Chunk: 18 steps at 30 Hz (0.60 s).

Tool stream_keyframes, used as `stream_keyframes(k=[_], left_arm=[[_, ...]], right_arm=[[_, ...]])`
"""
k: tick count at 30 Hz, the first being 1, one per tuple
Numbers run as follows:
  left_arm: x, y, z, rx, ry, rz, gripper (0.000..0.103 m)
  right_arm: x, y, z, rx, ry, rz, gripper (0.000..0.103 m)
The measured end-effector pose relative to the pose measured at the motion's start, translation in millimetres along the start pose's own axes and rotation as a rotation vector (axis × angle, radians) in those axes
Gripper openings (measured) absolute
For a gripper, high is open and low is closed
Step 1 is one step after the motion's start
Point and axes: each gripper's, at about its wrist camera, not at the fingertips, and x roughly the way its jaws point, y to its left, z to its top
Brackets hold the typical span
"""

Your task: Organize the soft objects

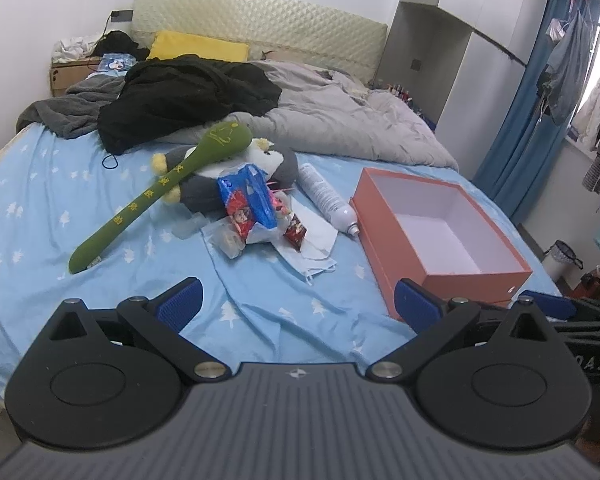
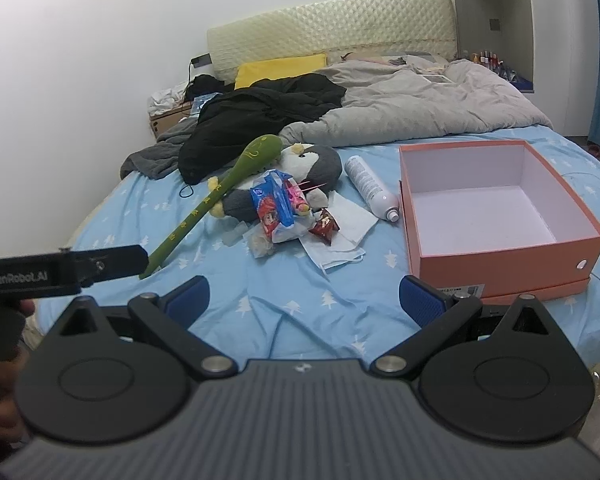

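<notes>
On the bed (image 1: 40, 184), ahead-left of both tongs: green plush (image 1: 156, 196), long axis near-left to far-right, propped on penguin (image 1: 260, 168). Left tongs (image 1: 298, 300) nearer, agape, empty; right tongs (image 2: 304, 298) likewise. Box (image 2: 500, 264) right.

Left claw (image 1: 298, 306) and right claw (image 2: 304, 300) hover, jaws spread.

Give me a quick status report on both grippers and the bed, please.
Left gripper and right gripper open, empty, short of the pile. Penguin plush under green plush stick and snack packets. Orange box empty.
</notes>
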Motion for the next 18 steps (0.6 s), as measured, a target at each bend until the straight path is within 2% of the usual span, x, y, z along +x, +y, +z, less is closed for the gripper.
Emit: stream_keyframes(k=[18], left_arm=[[5.6, -3.5, -5.0, 0.014, -0.004, 0.011, 0.103]], right_arm=[[0.4, -5.5, -3.6, 0.008, -0.007, -0.023, 0.103]])
